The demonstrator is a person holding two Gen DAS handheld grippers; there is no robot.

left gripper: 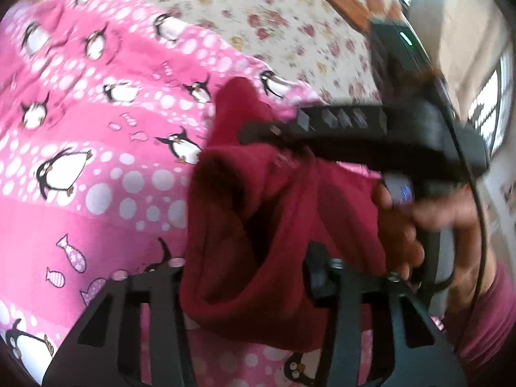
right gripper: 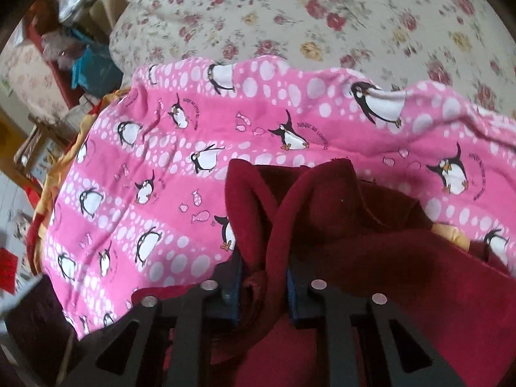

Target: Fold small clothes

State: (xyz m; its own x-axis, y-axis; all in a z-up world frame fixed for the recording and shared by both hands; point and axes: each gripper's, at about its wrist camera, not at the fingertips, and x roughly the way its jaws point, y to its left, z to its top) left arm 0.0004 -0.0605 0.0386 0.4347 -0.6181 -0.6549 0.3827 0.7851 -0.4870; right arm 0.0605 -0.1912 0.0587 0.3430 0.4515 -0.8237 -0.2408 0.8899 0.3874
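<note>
Left wrist view: the left tongs (left gripper: 248, 290) have a fold of the dark red garment (left gripper: 258, 225) bunched between the 2 fingers, apparently pinched. The garment hangs above the pink penguin blanket (left gripper: 96, 148). The right tongs (left gripper: 274, 132) clamp its upper edge.

Right wrist view: the right tongs (right gripper: 264, 290) grip a red fold (right gripper: 322, 219); the blanket (right gripper: 161, 177) lies on the floral bedspread (right gripper: 290, 16).
</note>
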